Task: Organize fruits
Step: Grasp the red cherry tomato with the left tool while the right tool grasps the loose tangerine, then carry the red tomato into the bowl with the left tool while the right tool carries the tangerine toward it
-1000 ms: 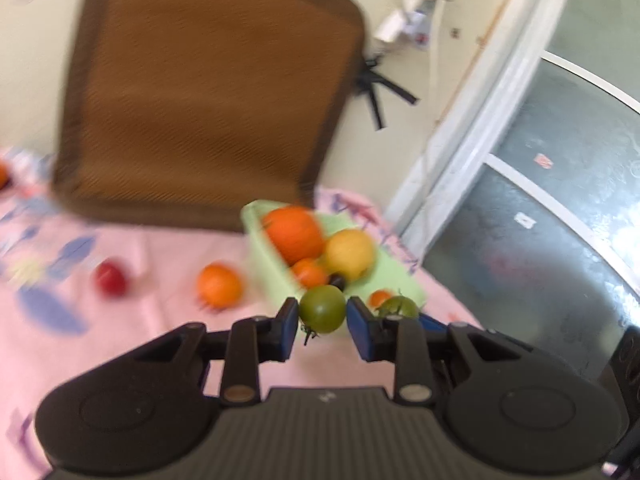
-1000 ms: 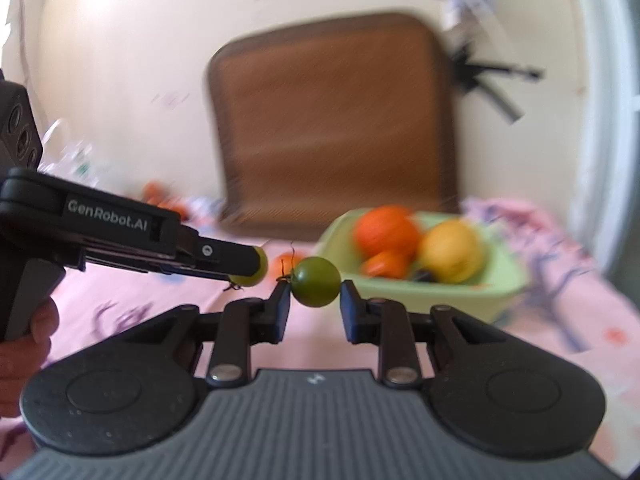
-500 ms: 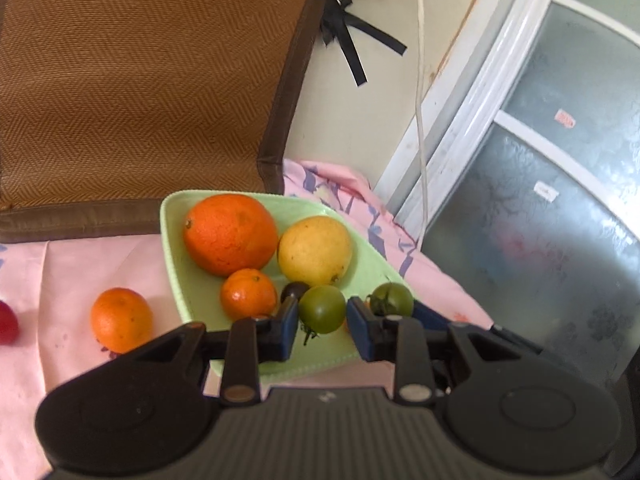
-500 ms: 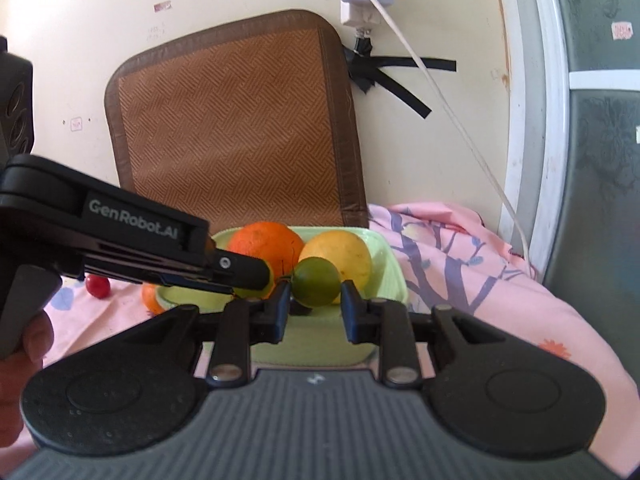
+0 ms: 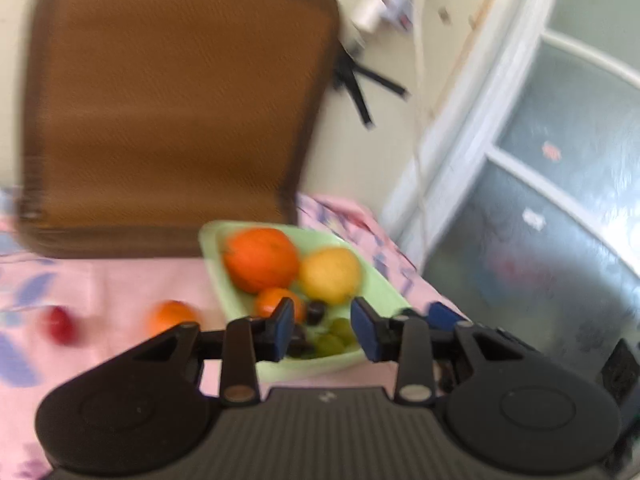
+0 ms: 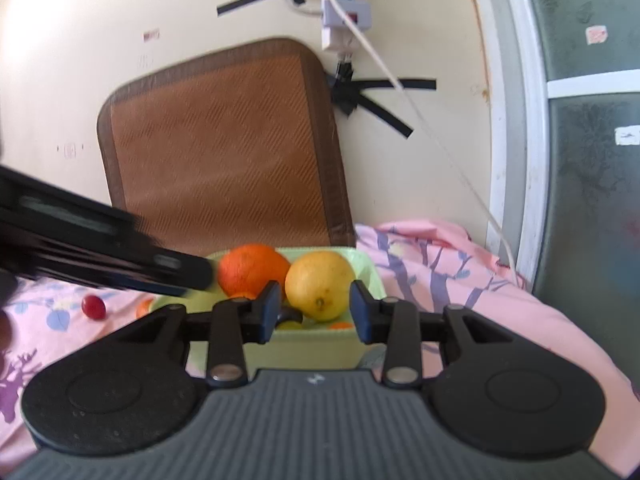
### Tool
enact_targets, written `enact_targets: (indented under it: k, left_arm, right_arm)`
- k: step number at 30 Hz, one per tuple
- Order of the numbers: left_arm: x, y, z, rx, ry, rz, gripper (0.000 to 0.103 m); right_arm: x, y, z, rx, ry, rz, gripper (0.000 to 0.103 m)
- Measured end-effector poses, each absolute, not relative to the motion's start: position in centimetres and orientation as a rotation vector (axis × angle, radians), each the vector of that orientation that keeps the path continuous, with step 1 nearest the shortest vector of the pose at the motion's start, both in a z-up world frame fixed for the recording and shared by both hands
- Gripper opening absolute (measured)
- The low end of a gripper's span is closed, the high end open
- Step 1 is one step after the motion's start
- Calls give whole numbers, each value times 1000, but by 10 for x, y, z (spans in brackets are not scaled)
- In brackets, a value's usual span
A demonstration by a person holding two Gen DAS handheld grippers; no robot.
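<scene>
Our left gripper (image 5: 322,330) and right gripper (image 6: 313,312) hold jaws apart, empty, above the smooth green tray (image 6: 370,270) of round, glossy fruit.

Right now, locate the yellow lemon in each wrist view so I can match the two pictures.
Left wrist: the yellow lemon sits right of centre, in the green tray, behind the open fingers.
Right wrist: the lemon is at centre, framed between the open fingers.
Shared landmark: the large orange, directly left of the lemon in both.
</scene>
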State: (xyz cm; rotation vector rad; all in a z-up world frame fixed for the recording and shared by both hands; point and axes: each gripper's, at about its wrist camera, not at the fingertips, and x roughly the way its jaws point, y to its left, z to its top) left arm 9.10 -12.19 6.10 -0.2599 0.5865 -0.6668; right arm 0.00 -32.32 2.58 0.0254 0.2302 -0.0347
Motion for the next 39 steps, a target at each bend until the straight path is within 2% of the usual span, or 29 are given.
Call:
enact_targets:
  k: [6, 9, 11, 15, 25, 29, 30, 34, 39]
  left_arm:
    - [102, -20, 51, -300, 622, -420, 34]
    - [118, 3, 43, -305, 660, -373, 34]
    - [128, 4, 38, -302, 674, -371, 34]
    - [144, -6, 26, -293, 709, -407, 45]
    - [168, -19, 4, -277, 734, -395, 45]
    - [166, -21, 1, -254, 705, -393, 40]
    - [166, -23, 2, -245, 705, -396, 31]
    - [157, -24, 4, -226, 698, -416, 30]
    - [123, -23, 8, -274, 689, -484, 30]
  right_arm:
    - [-2, -318, 42, 65, 239, 96, 38]
    - [9, -293, 56, 23, 289, 248, 38]
    - [27, -270, 60, -48, 349, 325, 37]
    - [63, -218, 47, -273, 439, 373, 37]
    - [117, -163, 20, -742, 624, 417, 38]
    - [127, -158, 6, -887, 709, 409, 40]
    - [126, -157, 2, -927, 704, 393, 39]
    - [117, -163, 9, -857, 683, 407, 38]
    - [60, -184, 27, -636, 568, 414, 38]
